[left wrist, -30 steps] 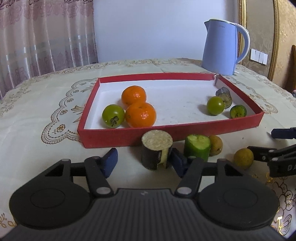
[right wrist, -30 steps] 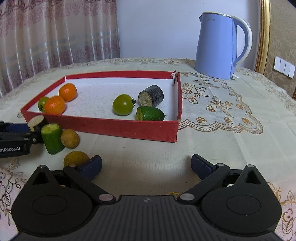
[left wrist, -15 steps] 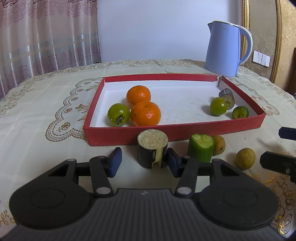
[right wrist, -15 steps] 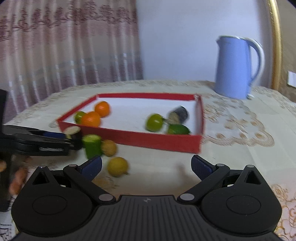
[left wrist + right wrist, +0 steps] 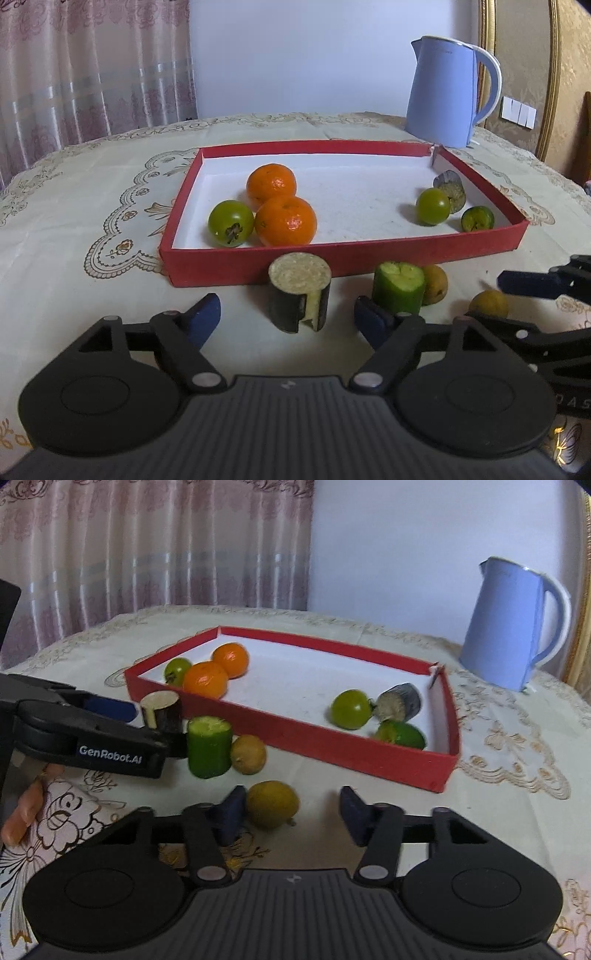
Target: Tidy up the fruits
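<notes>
A red tray holds two oranges, two green tomatoes, a dark cut piece and a green cut piece. In front of it stand a dark cut cylinder, a green cucumber piece, a brown fruit and a yellow fruit. My left gripper is open, its fingers either side of the dark cylinder. My right gripper is open around the yellow fruit, which touches its left finger.
A blue kettle stands behind the tray's right corner. The table has an embroidered cloth. Curtains hang at the back left. A hand shows at the left edge of the right wrist view.
My right gripper has swung left and come down around the yellow fruit. My left gripper has opened wider and pulled back a little from the dark cylinder.
</notes>
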{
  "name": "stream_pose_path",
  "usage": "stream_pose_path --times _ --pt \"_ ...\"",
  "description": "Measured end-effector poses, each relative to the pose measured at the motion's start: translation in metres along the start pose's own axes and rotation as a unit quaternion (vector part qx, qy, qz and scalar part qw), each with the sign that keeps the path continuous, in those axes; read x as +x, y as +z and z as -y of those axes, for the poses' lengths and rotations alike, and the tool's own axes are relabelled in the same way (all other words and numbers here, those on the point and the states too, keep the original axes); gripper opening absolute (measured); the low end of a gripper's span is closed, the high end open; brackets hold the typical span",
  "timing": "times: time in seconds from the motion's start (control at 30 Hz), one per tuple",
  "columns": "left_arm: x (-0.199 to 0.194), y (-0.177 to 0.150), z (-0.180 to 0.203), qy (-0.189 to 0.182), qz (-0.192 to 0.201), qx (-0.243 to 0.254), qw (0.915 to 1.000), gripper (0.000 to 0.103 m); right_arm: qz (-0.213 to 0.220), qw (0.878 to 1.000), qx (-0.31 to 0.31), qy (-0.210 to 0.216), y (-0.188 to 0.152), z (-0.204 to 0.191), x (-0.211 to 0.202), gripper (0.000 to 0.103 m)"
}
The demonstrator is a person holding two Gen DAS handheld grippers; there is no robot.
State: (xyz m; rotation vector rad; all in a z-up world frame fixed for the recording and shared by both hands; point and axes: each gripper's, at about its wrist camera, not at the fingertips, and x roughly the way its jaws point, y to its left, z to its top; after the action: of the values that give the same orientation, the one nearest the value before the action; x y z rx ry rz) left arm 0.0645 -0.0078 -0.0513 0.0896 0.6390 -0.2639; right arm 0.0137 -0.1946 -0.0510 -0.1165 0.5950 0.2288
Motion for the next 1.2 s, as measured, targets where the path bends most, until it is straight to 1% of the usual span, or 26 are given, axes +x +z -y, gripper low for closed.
stream_pose_path --times 0.03,0.07,0.1,0.13,0.17,0.2,0.4,0.57,0.7,0.8,1.03,1.2 --pt "0.000 0.000 0.000 -0.003 -0.001 0.000 1.0000 0.082 0.002 1.000 -0.002 0.001 0.000 -0.001 -0.001 0.047" --pt "0.001 0.000 0.001 -0.003 -0.002 0.002 1.0000 0.082 0.003 1.000 -0.007 0.000 0.000 -0.003 -0.001 0.044" --pt "0.001 0.000 0.001 0.001 -0.002 0.004 1.0000 0.088 0.002 1.000 -0.011 0.002 0.000 -0.004 -0.001 0.038" --pt "0.003 0.001 0.001 0.011 -0.006 0.001 0.9999 0.099 0.001 1.000 -0.014 0.005 0.000 -0.006 -0.001 0.035" --pt "0.005 0.001 -0.002 0.019 -0.012 -0.007 0.9997 0.100 0.003 1.000 -0.015 0.008 -0.001 -0.007 -0.002 0.030" --pt "0.004 0.001 -0.004 0.014 -0.012 -0.012 0.9998 0.101 0.004 1.000 -0.017 0.006 -0.001 -0.008 -0.002 0.030" --pt "0.005 0.000 -0.001 0.017 -0.013 -0.009 0.9997 0.101 0.004 1.000 -0.011 0.009 -0.001 -0.006 -0.002 0.030" --pt "0.005 0.000 -0.001 0.017 -0.013 -0.009 0.9997 0.101 0.022 1.000 -0.004 0.003 0.001 -0.002 -0.010 0.030" --pt "0.005 0.000 -0.001 0.017 -0.013 -0.009 0.9997 0.102 0.046 0.999 -0.003 -0.007 0.015 0.005 -0.021 0.030" --pt "0.005 0.000 -0.001 0.019 -0.014 -0.009 0.9997 0.103 0.060 0.998 -0.008 -0.023 0.031 0.011 -0.022 0.030" --pt "0.005 0.000 -0.002 0.021 -0.015 -0.011 0.9996 0.103 0.052 0.998 -0.023 -0.035 0.063 0.016 0.015 0.030" --pt "0.005 0.000 -0.002 0.021 -0.015 -0.011 0.9996 0.103 0.017 0.999 -0.028 -0.020 0.078 0.013 0.052 0.030"
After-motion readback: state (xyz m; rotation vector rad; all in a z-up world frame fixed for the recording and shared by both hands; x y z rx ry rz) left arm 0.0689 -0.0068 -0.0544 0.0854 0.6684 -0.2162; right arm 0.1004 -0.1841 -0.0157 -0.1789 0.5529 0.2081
